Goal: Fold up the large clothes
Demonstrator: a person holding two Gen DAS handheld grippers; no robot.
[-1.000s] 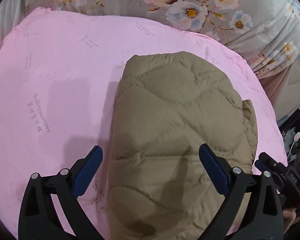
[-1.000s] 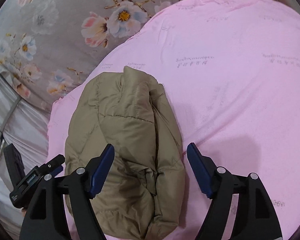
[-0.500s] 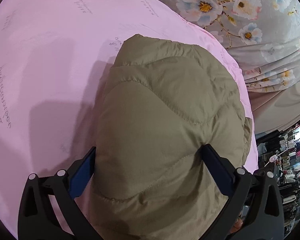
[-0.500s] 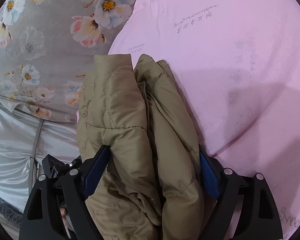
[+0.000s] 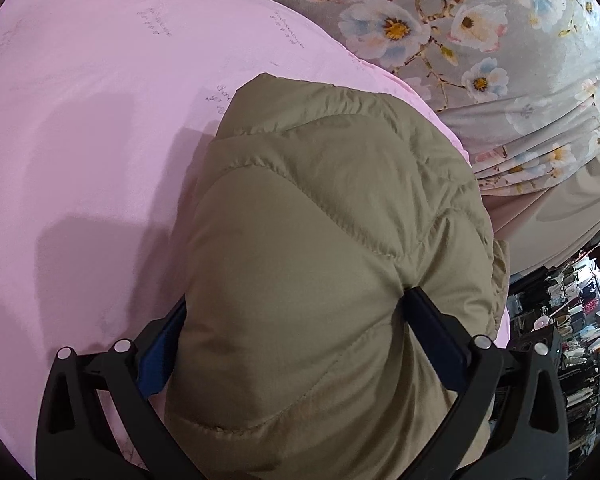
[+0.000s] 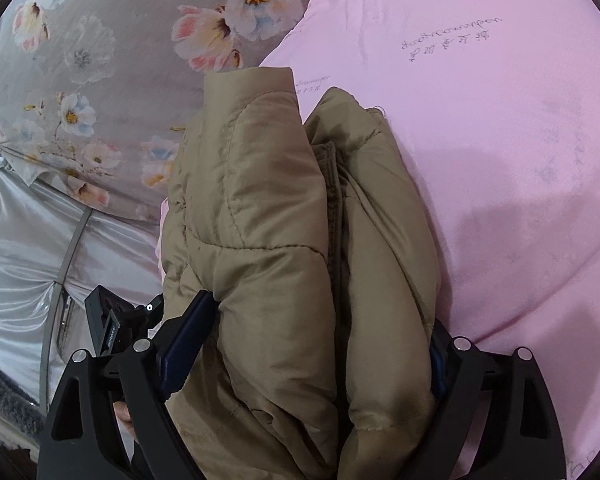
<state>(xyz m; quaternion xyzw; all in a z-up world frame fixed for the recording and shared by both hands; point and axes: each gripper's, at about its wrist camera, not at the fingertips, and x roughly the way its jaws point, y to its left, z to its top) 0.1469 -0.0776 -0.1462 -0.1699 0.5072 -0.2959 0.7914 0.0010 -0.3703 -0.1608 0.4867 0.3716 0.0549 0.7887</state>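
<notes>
Both your hand-held grippers have dropped onto the folded khaki quilted jacket point(image 5: 320, 264) on the pink sheet point(image 5: 92, 128), left hand-held gripper point(image 5: 296, 328) and right hand-held gripper point(image 6: 320, 332), whose jaws have just been opening, each straddling its bulk, spread wide.

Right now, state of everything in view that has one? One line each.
quilted jacket: folded into a thick bundle, lying on the pink sheet, between both grippers' fingers.
pink sheet: spread flat, lightly wrinkled.
floral bedding: lying beside the pink sheet, draped over the edge.
left gripper: jaws wide around the bundle; grip unclear.
right gripper: jaws have just been opening, bundle between them; grip unclear.
</notes>
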